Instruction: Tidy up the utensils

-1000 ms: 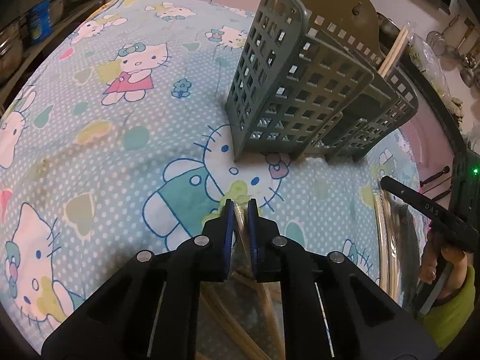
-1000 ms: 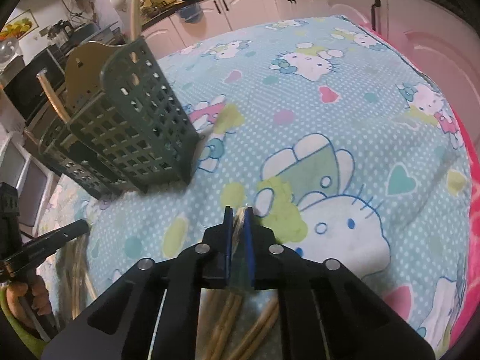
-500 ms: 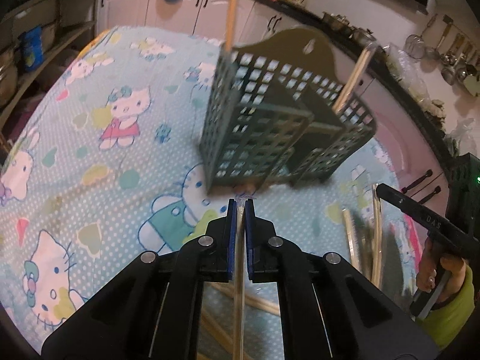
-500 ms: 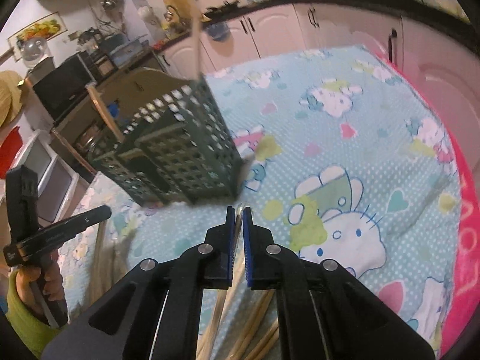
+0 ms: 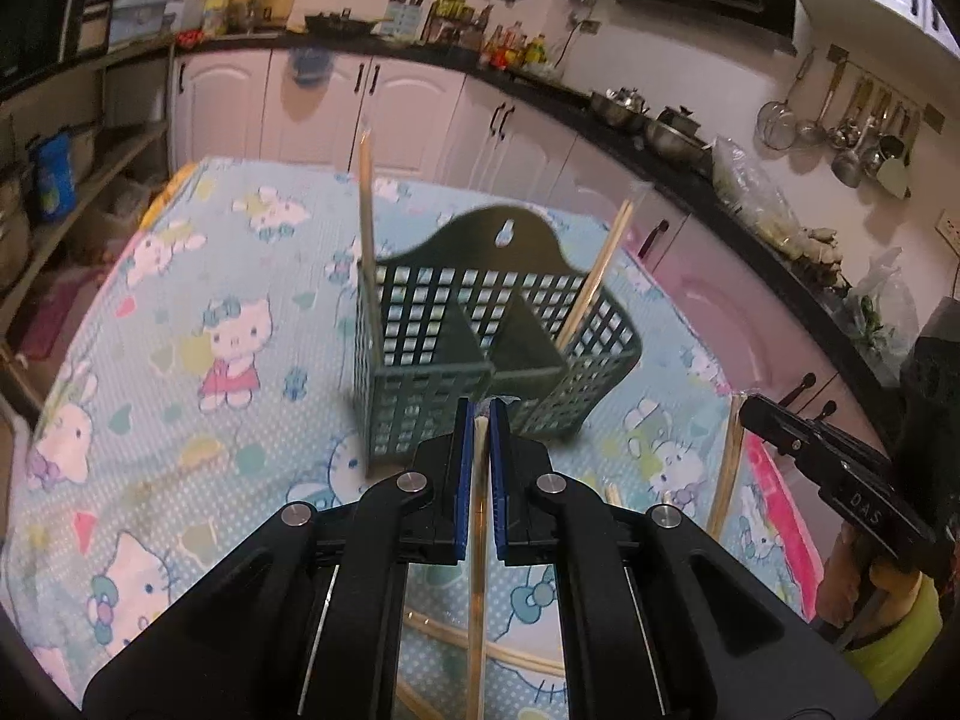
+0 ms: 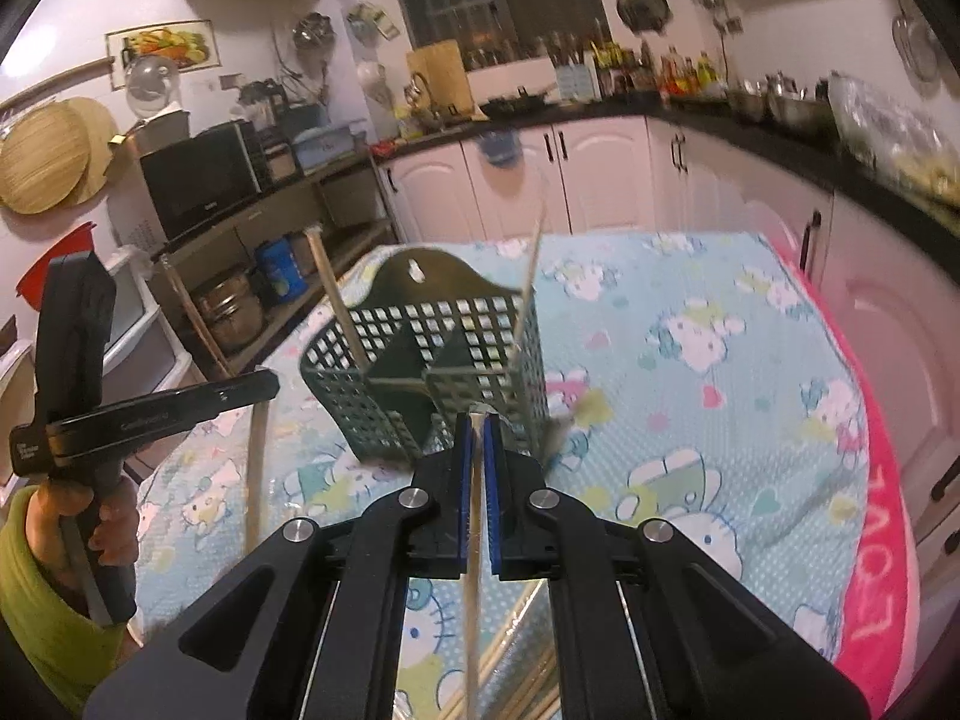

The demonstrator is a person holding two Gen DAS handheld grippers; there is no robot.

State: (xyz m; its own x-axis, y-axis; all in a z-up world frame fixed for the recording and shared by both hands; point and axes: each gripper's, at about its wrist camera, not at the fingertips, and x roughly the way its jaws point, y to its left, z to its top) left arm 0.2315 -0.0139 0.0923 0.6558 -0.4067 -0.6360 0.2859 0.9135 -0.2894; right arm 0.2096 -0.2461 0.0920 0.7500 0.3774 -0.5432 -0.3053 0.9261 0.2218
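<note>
A dark green slotted utensil caddy (image 5: 420, 414) (image 6: 390, 420) stands on the cartoon-cat tablecloth, with two chopsticks (image 5: 367, 228) (image 6: 333, 294) leaning upright in it. My left gripper (image 5: 480, 414) is shut on a pale chopstick (image 5: 477, 570) that hangs down between its blue pads, just in front of the caddy. My right gripper (image 6: 477, 420) is likewise shut on a chopstick (image 6: 473, 588), close to the caddy's near wall. Each gripper also shows at the edge of the other's view, with its chopstick dangling.
Several loose chopsticks (image 5: 516, 654) (image 6: 528, 654) lie on the tablecloth (image 5: 180, 420) below the grippers. White kitchen cabinets (image 5: 372, 114) and a cluttered dark counter run behind the table. A pink cloth edge (image 6: 882, 516) marks the table's right side. A hand in a green sleeve (image 6: 36, 600) holds the left gripper.
Both grippers have risen off the tablecloth and tilted up, each lifting a chopstick with it. The caddy now appears from a flatter angle, its open top in sight.
</note>
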